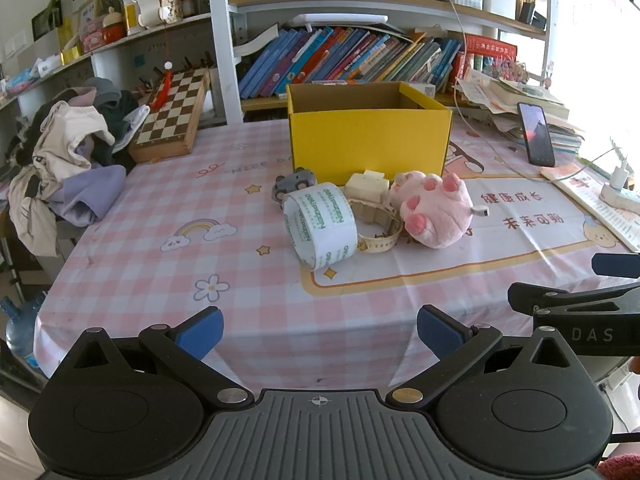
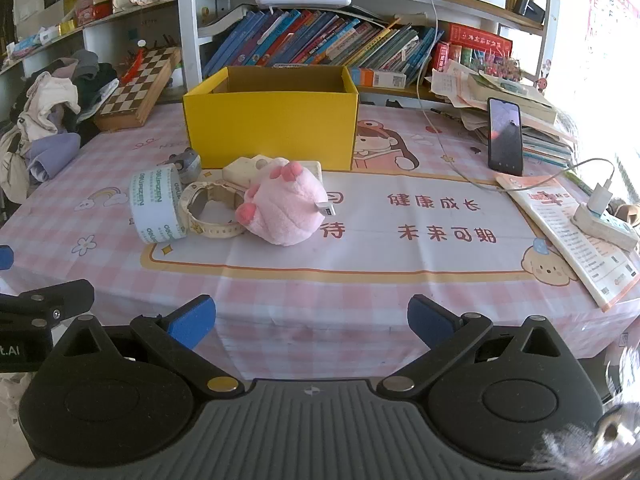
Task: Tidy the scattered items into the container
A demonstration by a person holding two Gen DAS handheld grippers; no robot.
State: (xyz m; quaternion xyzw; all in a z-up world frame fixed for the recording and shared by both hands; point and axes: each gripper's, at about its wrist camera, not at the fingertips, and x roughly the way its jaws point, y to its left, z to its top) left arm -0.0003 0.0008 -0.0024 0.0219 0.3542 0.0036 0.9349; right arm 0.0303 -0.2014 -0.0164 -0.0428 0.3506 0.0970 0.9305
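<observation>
Container: yellow box (image 1: 368, 142) stands open-topped at the far middle of the worktop (image 1: 160, 264); nothing shows above its rim.
Scattered items: all bunched just in front of the box's near wall.
Tape: tape roll (image 1: 320, 224) sits tilted at the left of the bunch, leaning toward the strap beside it.
Strap: cream watch band (image 1: 380, 232) lies curled between the tape and the plush, touching both.
Plush: pink paw toy (image 1: 434, 210) rests at the right of the bunch, a small USB plug poking from its right side.
Others: white block (image 1: 366, 186) and grey toy (image 1: 294, 184) sit behind, close against the box.
Left claw: left claw (image 1: 320, 334) hovers wide open and empty at the near edge, well apart from the items.
Right claw: right claw (image 2: 310, 326) is likewise spread wide, holding nothing, lined up roughly with the plush.
Step in hand: likely the first reach.
Advice: take an outer piece first, tape for the left, plush for the right, closing across the body so neighbours are not dragged; lift clear of the box rim before releasing.
</observation>
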